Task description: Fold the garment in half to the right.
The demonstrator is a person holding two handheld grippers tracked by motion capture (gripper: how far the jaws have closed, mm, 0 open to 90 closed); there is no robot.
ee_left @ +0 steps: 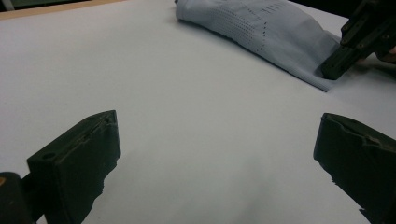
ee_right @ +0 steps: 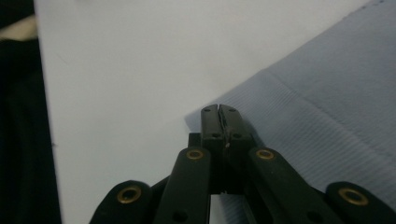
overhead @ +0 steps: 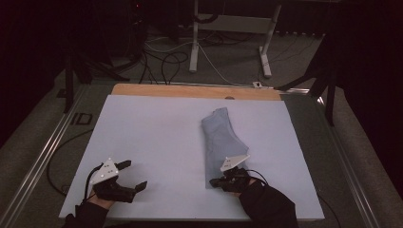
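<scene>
A folded light blue cloth lies lengthwise on the white board, right of centre. It also shows in the left gripper view and the right gripper view. My right gripper is shut, its jaws pressed together with their tips lying on the cloth's near left corner. I cannot tell whether any fabric is caught between them. The left gripper view shows that right gripper resting on the cloth's edge. My left gripper hovers open over bare board at the near left, nothing between its jaws.
A wooden strip borders the board's far edge. Beyond it, on the floor, are loose cables and white table legs. Metal rails run along the sides. The board drops off close behind both hands.
</scene>
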